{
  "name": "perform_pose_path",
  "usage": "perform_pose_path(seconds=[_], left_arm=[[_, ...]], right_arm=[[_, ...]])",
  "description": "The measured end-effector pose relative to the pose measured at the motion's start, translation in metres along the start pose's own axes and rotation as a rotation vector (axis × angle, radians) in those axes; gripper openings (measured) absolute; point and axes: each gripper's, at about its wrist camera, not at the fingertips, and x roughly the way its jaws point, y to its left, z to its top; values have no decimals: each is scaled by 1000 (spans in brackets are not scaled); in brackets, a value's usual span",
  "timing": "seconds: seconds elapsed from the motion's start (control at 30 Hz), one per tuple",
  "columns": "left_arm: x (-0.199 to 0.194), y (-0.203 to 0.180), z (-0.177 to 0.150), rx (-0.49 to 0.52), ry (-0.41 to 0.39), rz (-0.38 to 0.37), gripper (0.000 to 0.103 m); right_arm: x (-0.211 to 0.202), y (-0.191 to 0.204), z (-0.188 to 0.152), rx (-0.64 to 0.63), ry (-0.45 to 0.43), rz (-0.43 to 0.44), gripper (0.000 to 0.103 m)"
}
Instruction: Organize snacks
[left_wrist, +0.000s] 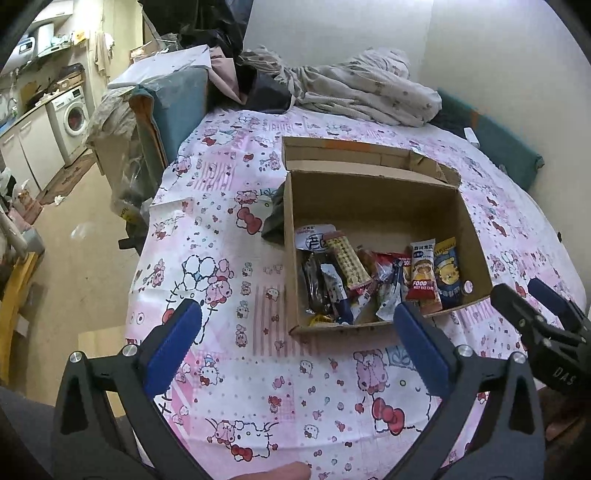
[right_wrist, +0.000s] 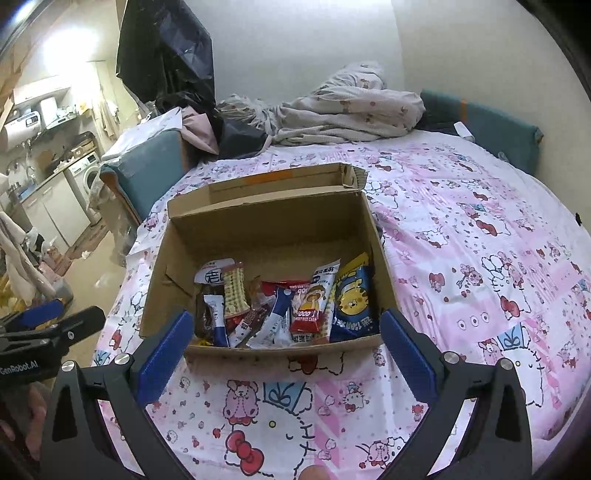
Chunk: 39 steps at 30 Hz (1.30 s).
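Observation:
An open cardboard box (left_wrist: 369, 195) (right_wrist: 266, 229) stands on a pink cartoon-print tablecloth (left_wrist: 229, 266) (right_wrist: 461, 240). Several wrapped snacks lie along its near side: a red rice-cake pack (left_wrist: 421, 273) (right_wrist: 314, 299), a blue tiger pack (left_wrist: 448, 273) (right_wrist: 354, 299), a yellow wafer pack (left_wrist: 349, 262) (right_wrist: 234, 291). My left gripper (left_wrist: 299, 325) is open and empty, above the cloth in front of the box. My right gripper (right_wrist: 284, 332) is open and empty at the box's near wall; it also shows in the left wrist view (left_wrist: 539, 306). The left gripper shows in the right wrist view (right_wrist: 55, 321).
Crumpled bedding (left_wrist: 369, 88) (right_wrist: 343, 110) lies at the table's far edge. A teal chair (left_wrist: 173, 110) (right_wrist: 147, 177) stands at the far left. A dark cloth (left_wrist: 273, 218) lies left of the box. A kitchen with a washing machine (left_wrist: 72, 118) is beyond.

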Motion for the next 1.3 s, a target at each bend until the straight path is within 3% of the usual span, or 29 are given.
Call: perform_pose_path(seconds=[1.3], left_arm=[[4,6,-2,-8,17,12,103]], right_arm=[[0,0,-1,2,12,-13,103]])
